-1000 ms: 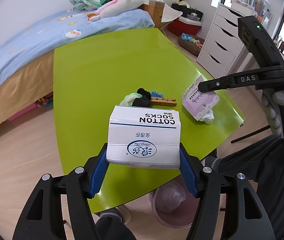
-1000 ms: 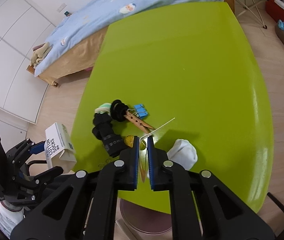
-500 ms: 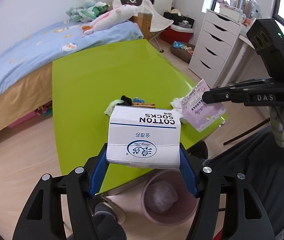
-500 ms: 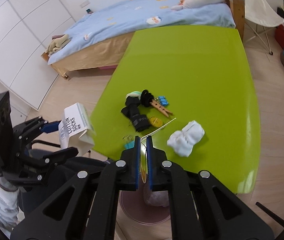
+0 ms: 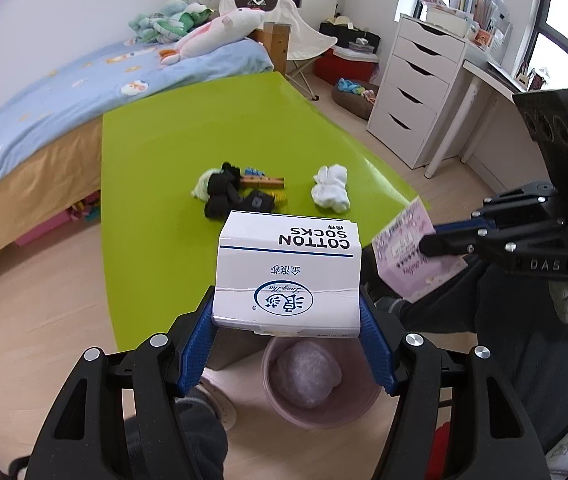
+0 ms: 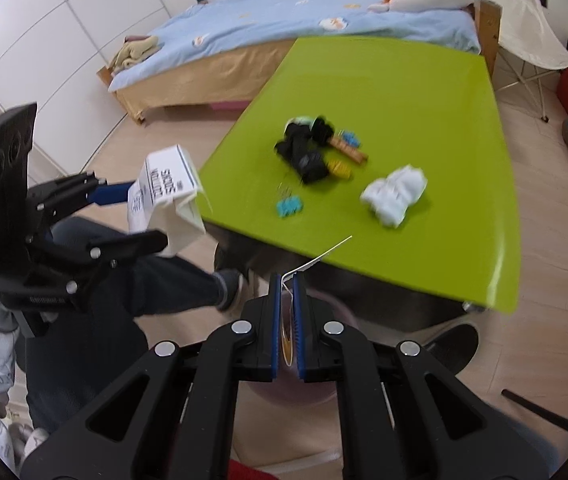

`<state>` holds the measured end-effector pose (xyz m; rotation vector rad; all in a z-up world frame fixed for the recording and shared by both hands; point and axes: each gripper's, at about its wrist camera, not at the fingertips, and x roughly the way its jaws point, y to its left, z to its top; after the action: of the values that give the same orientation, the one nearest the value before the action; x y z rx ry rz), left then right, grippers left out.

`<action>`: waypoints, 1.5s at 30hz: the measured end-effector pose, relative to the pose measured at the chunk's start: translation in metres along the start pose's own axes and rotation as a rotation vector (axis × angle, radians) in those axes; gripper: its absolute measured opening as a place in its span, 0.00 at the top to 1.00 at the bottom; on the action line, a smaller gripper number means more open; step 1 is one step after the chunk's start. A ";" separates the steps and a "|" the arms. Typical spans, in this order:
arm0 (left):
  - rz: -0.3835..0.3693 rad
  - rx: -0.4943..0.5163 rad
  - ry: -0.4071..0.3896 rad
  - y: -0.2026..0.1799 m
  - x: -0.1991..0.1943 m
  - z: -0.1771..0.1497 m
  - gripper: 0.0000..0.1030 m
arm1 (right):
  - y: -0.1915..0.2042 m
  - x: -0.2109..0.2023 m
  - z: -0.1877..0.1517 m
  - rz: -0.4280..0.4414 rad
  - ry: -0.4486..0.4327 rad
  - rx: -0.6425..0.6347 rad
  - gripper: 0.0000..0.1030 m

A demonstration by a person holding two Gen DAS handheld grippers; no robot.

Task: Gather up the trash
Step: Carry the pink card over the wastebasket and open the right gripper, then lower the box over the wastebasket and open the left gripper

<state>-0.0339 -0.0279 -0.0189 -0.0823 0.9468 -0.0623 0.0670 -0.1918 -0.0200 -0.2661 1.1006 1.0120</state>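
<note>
My left gripper (image 5: 287, 308) is shut on a white "COTTON SOCKS" box (image 5: 288, 268), held off the near edge of the green table (image 5: 163, 140) and above a pink trash bin (image 5: 316, 384) on the floor. The box also shows in the right wrist view (image 6: 165, 196). My right gripper (image 6: 287, 284) is shut on a flat pink-and-white paper packet (image 5: 412, 248), seen edge-on (image 6: 316, 258) in its own view, off the table's near edge, with the bin (image 6: 316, 396) just below.
On the table lie a white sock bundle (image 5: 332, 188), black socks (image 5: 223, 196), a wooden clothespin (image 5: 263, 182), blue binder clips (image 6: 290, 206) and a yellow item (image 6: 340, 168). A bed (image 5: 63, 92) stands behind, white drawers (image 5: 416, 92) at right. The person's legs (image 6: 155, 280) are below.
Both grippers have drawn back from over the table toward the near edge, carrying the box and the packet. The bin now lies under them.
</note>
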 end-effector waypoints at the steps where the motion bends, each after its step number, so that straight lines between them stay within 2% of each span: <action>1: -0.001 -0.002 0.003 0.000 0.000 -0.002 0.38 | 0.001 0.001 -0.003 0.002 0.005 -0.003 0.94; 8: -0.011 -0.008 0.005 -0.002 -0.005 -0.010 0.38 | 0.009 0.012 -0.012 0.053 0.042 -0.014 0.94; 11: -0.017 -0.004 0.001 -0.003 -0.007 -0.009 0.38 | 0.010 0.013 -0.011 0.067 0.045 -0.017 0.89; 13: -0.021 -0.001 0.001 -0.005 -0.007 -0.010 0.38 | 0.009 0.012 -0.011 0.065 0.043 -0.014 0.67; 14: -0.025 0.002 0.002 -0.006 -0.007 -0.009 0.38 | 0.009 0.011 -0.012 0.060 0.036 -0.012 0.43; 15: -0.026 0.004 0.002 -0.006 -0.007 -0.010 0.38 | 0.008 0.009 -0.012 0.056 0.030 -0.011 0.31; 16: -0.028 0.006 0.003 -0.007 -0.007 -0.010 0.38 | 0.008 0.008 -0.012 0.054 0.026 -0.008 0.29; 18: -0.032 0.010 0.006 -0.008 -0.006 -0.010 0.38 | 0.004 0.003 -0.012 0.043 0.012 0.005 0.15; 19: -0.034 0.012 0.007 -0.009 -0.006 -0.010 0.38 | 0.003 0.001 -0.012 0.036 0.003 0.009 0.11; 26: -0.053 0.038 0.022 -0.022 -0.003 -0.012 0.38 | -0.007 -0.023 -0.012 -0.037 -0.061 0.028 0.06; 35: -0.085 0.088 0.050 -0.041 0.001 -0.012 0.38 | -0.019 -0.040 -0.015 -0.054 -0.099 0.055 0.05; 37: -0.099 0.092 0.058 -0.043 0.003 -0.013 0.30 | -0.020 -0.042 -0.015 -0.054 -0.104 0.058 0.05; 38: -0.103 0.090 0.054 -0.044 0.004 -0.013 0.18 | -0.020 -0.042 -0.015 -0.054 -0.104 0.058 0.05; 39: -0.105 0.088 0.052 -0.044 0.004 -0.014 0.14 | -0.020 -0.043 -0.015 -0.054 -0.104 0.058 0.04; 42: -0.102 0.065 0.051 -0.041 0.006 -0.014 0.09 | -0.020 -0.043 -0.016 -0.055 -0.104 0.059 0.04; 45: -0.097 0.046 0.045 -0.038 0.006 -0.014 0.07 | -0.019 -0.041 -0.018 -0.060 -0.100 0.060 0.03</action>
<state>-0.0426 -0.0671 -0.0286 -0.0843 0.9855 -0.1759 0.0680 -0.2357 0.0005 -0.1968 1.0246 0.9280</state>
